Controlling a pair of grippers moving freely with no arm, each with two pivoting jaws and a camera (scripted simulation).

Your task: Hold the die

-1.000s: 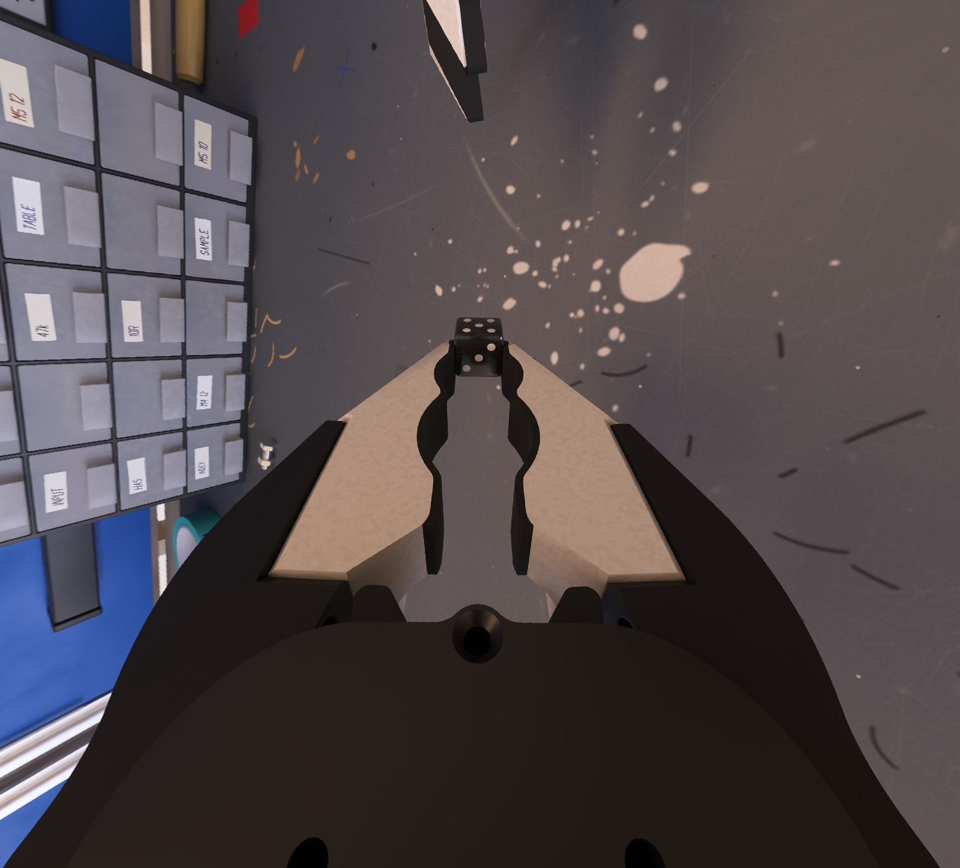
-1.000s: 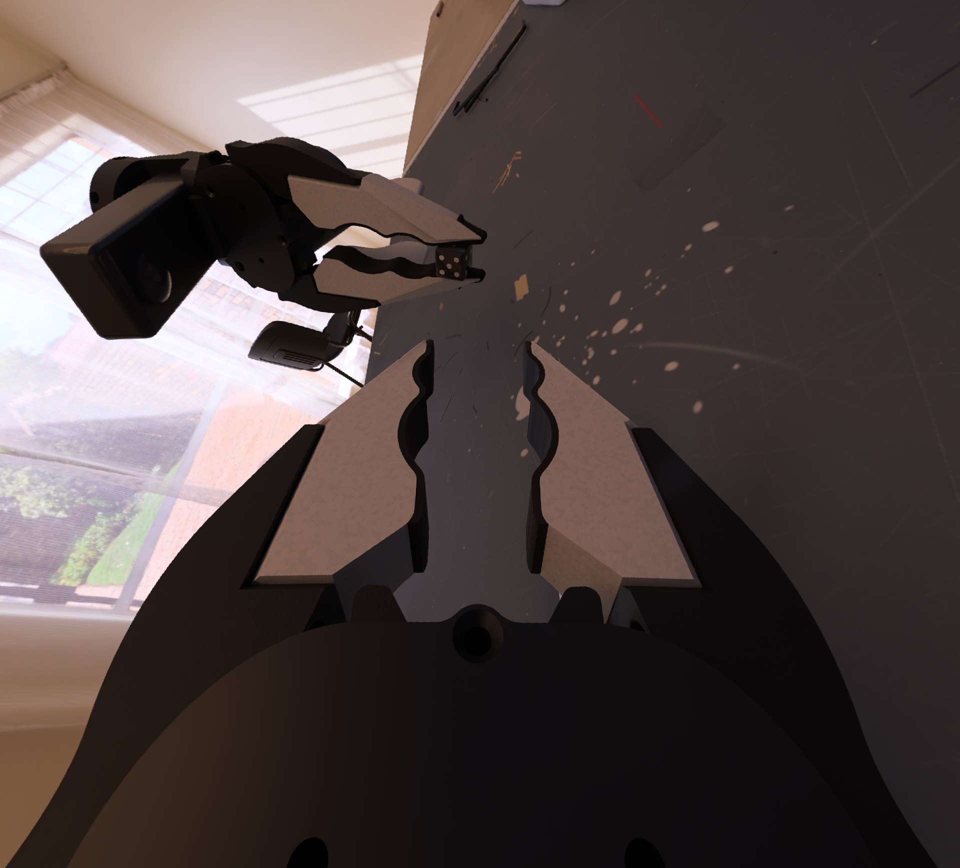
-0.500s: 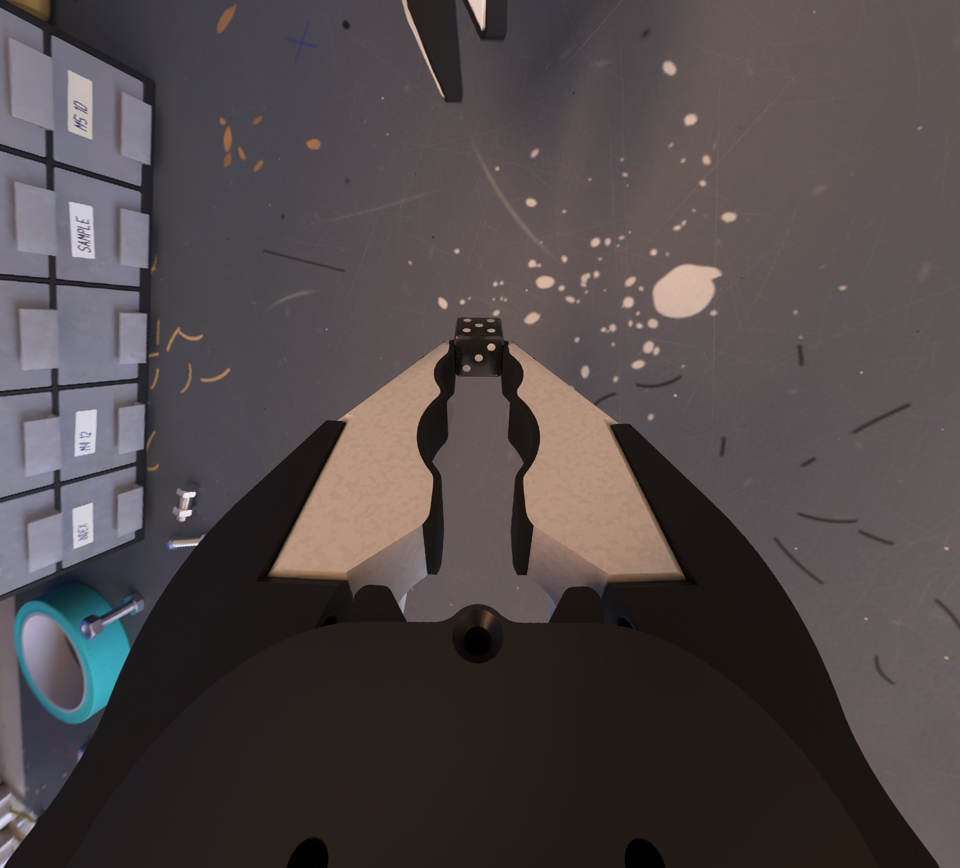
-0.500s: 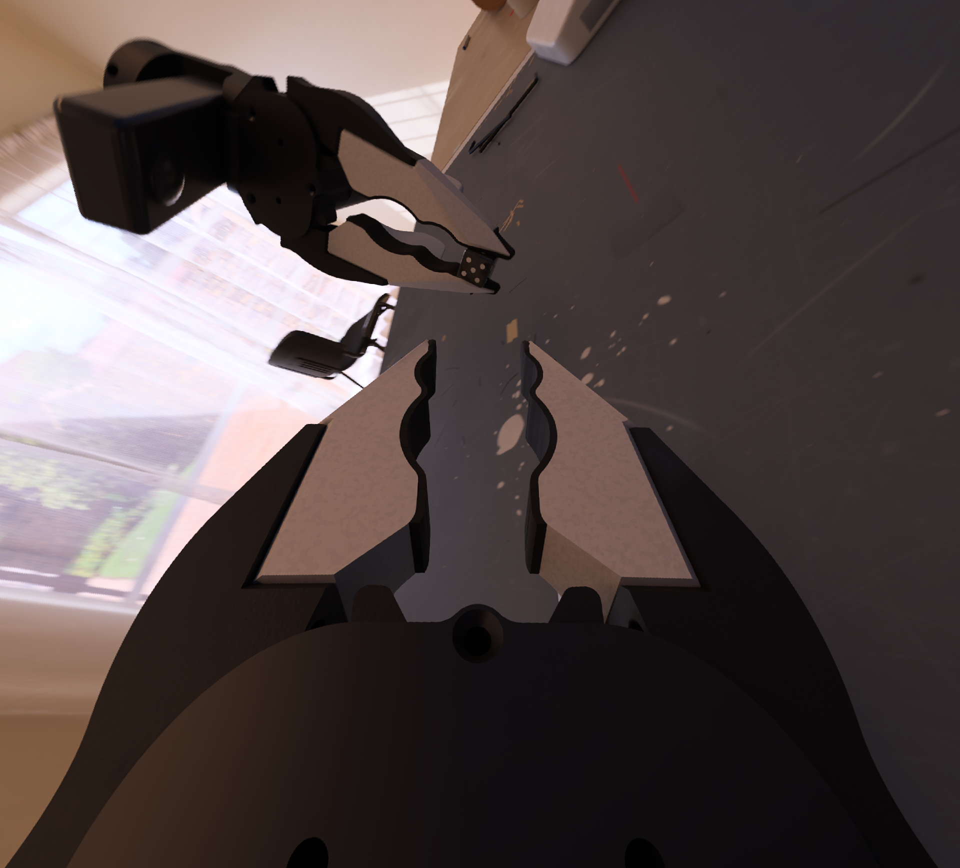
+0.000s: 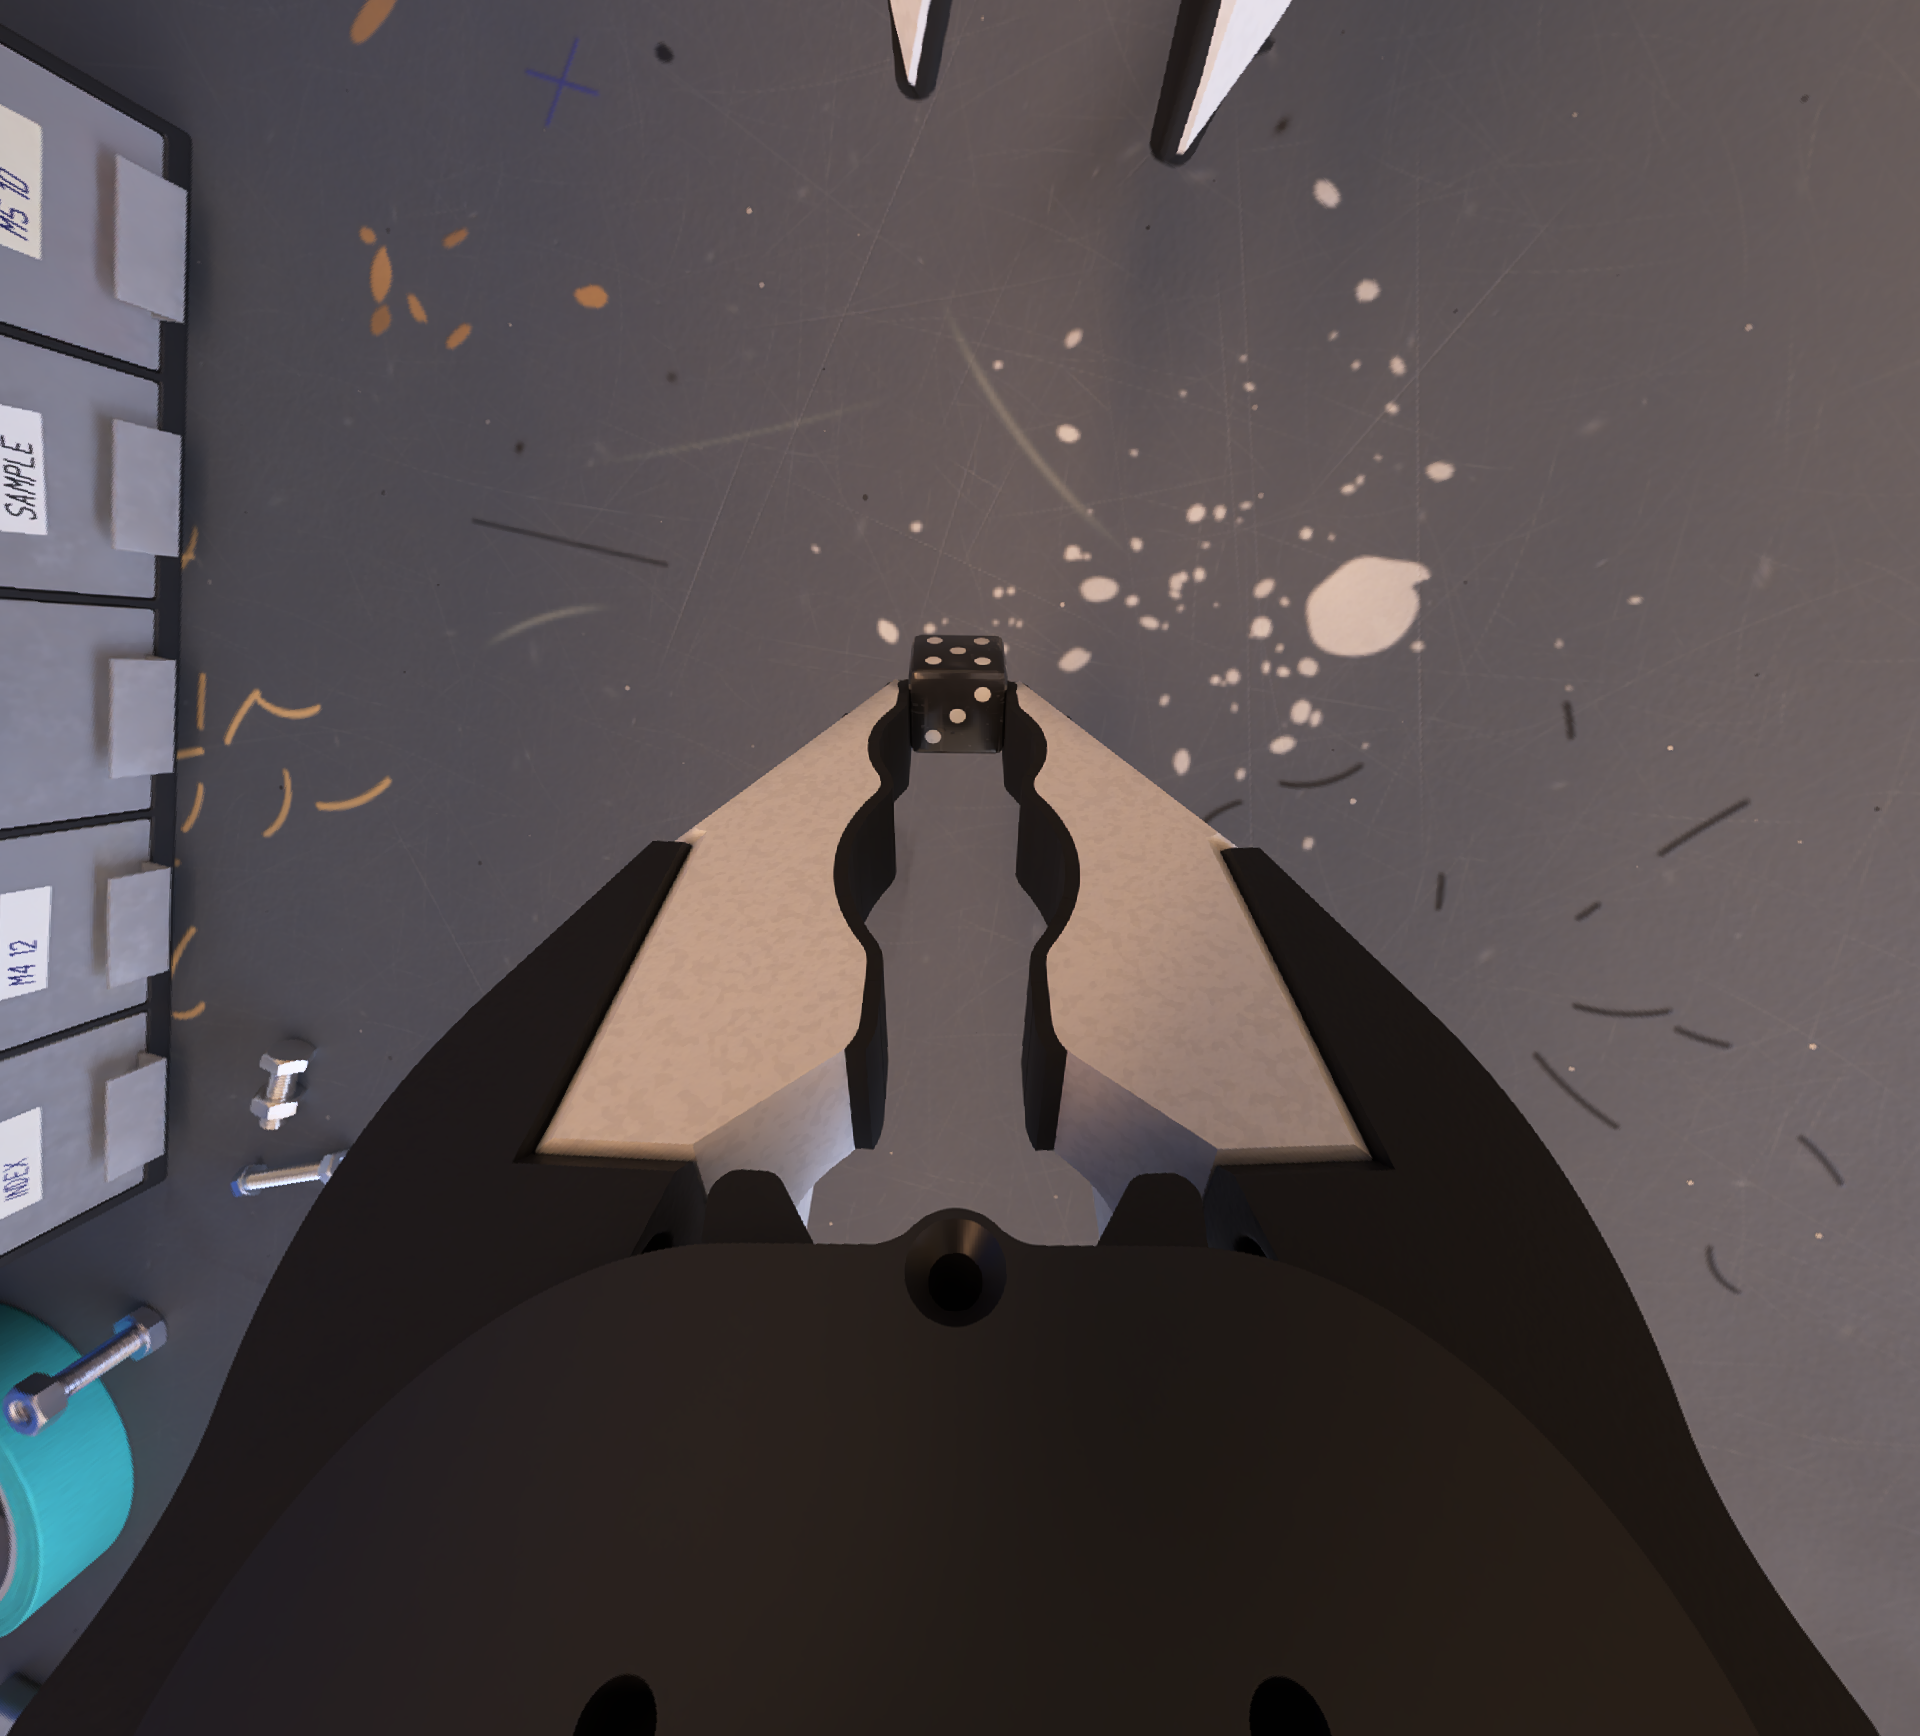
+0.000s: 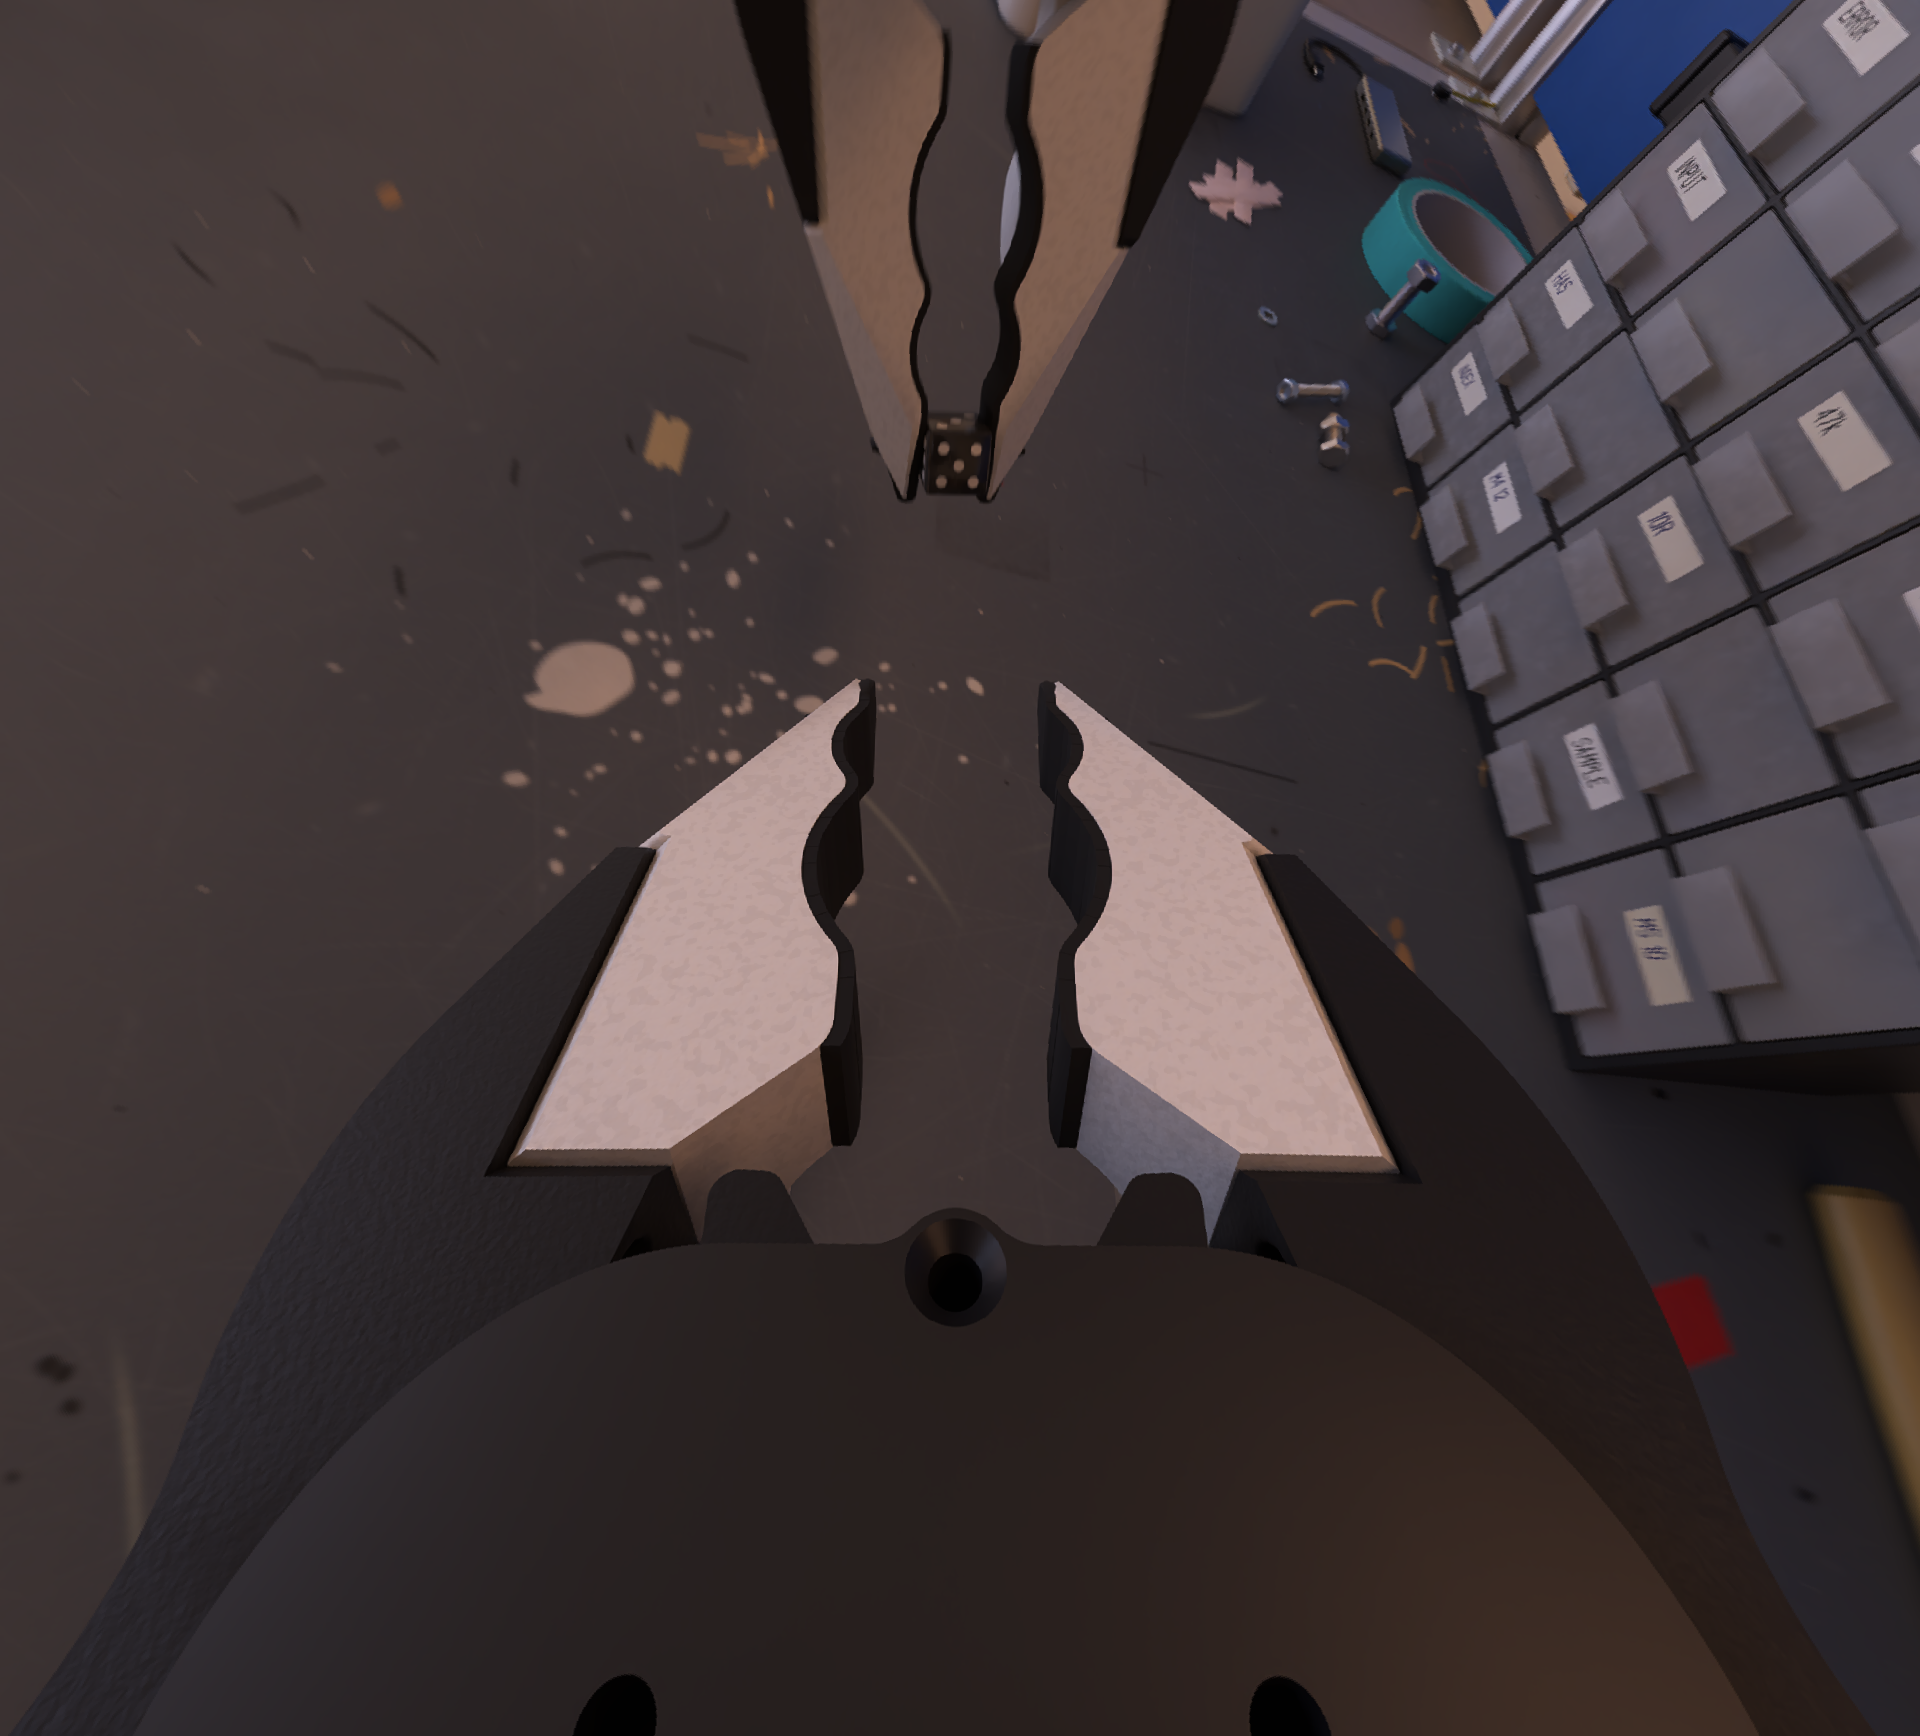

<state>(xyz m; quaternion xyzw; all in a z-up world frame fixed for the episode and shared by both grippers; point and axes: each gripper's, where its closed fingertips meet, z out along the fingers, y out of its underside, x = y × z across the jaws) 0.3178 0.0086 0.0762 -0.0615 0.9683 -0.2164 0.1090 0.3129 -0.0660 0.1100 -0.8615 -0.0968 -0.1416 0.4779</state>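
Grip first: the left claw [image 5: 957, 699] is clenched on the die [image 5: 957, 695], pinching it at the very tips of its fingers, with one dotted face pointing forward and another up. The die is a small black cube with pale dots, raised above the surface [image 5: 1558, 336] to judge by the right wrist view. It is probably light, hard and smooth, so it should not crush, but it could slip or twist out. Flat opposite faces are the sensible place to squeeze, and that is where the fingers sit now; only the two free side faces and the front are left for a second hold.

Beyond it, the right claw [image 6: 957, 699] faces the left one tip to tip, released and holding nothing, with a clear gap to the die [image 6: 957, 462].

Room is good ahead and on the paint-spattered side. Tighter is the other side, where bolts [image 5: 281, 1084], a teal tape roll [image 6: 1439, 263] and a grey drawer cabinet [image 6: 1714, 647] stand on the surface; from the left wrist view they lie near its left edge. No edge of the surface shows close to the die.
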